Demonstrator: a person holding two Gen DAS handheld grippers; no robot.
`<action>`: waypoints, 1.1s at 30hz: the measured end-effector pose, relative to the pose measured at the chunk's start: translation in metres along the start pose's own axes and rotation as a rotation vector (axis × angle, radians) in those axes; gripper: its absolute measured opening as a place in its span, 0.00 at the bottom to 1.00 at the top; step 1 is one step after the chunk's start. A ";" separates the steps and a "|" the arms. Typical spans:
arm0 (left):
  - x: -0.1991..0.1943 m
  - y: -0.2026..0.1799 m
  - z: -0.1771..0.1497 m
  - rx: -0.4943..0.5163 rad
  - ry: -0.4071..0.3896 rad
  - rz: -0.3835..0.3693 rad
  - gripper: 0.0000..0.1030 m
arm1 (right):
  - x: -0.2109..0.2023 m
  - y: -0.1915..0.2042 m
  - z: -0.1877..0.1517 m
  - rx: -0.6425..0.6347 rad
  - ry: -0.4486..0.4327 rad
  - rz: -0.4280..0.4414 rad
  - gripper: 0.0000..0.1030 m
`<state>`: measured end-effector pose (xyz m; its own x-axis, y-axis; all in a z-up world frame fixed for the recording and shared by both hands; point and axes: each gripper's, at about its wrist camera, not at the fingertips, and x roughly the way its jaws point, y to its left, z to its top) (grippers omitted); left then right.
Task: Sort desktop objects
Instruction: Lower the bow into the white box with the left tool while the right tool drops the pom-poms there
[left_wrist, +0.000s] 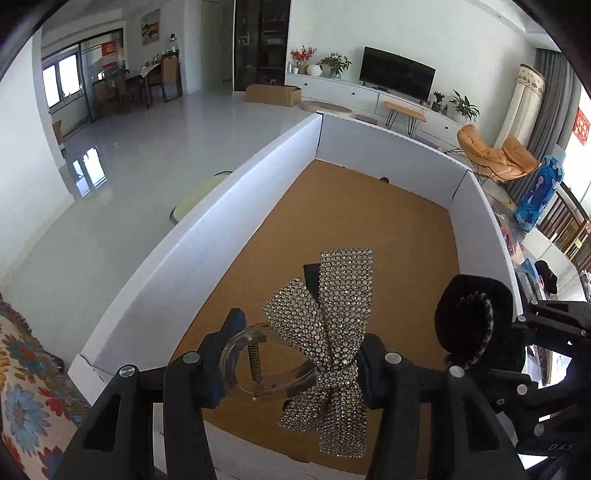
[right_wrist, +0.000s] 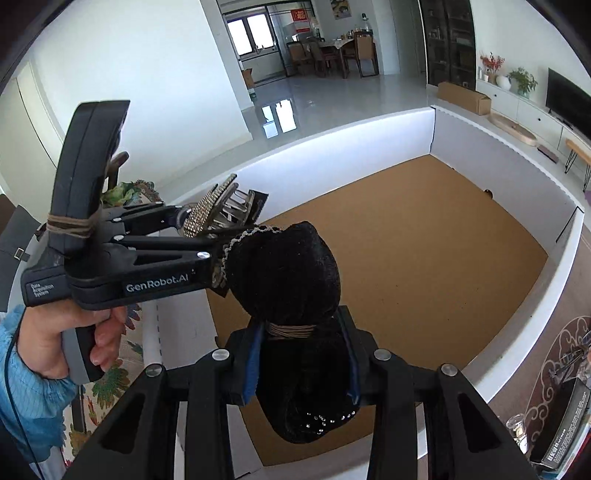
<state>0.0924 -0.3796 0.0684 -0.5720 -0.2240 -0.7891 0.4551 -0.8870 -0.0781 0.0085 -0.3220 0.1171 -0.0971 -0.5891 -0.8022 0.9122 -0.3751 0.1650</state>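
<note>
Your left gripper (left_wrist: 295, 363) holds a clear hair claw with a rhinestone bow (left_wrist: 332, 328); the fingers (left_wrist: 218, 363) press on its two sides, and the bow fans out in front over the brown floor of the white-walled box (left_wrist: 236, 206). Your right gripper (right_wrist: 301, 363) is closed narrowly on a black velvet bow (right_wrist: 284, 269), pinched near its wrapped middle, with one lobe standing above the jaws and the other hanging below. In the right wrist view the left gripper sits just to the left of the velvet bow, almost touching it, so keep the two apart as you go on.

Both pieces hang over the near end of the box, whose floor looks bare except for a small dark speck near the far wall. The step in hand seems to be carrying both into the box. Bring each one low over the floor before you let go, place them well apart, and release one at a time. The rhinestone bow is top-heavy and may tip when the fingers part.
</note>
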 end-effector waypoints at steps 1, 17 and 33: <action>0.002 0.001 0.001 0.001 0.000 0.007 0.51 | 0.005 -0.001 -0.002 -0.006 0.009 -0.008 0.36; 0.027 -0.003 -0.001 0.106 0.049 0.160 0.79 | 0.026 0.007 -0.029 -0.177 0.039 -0.224 0.90; 0.004 -0.008 -0.015 0.078 -0.057 0.126 0.79 | 0.003 0.014 -0.055 -0.287 -0.084 -0.270 0.90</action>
<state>0.0971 -0.3674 0.0569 -0.5524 -0.3561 -0.7537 0.4727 -0.8785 0.0686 0.0425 -0.2896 0.0853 -0.3695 -0.5577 -0.7433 0.9225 -0.3159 -0.2217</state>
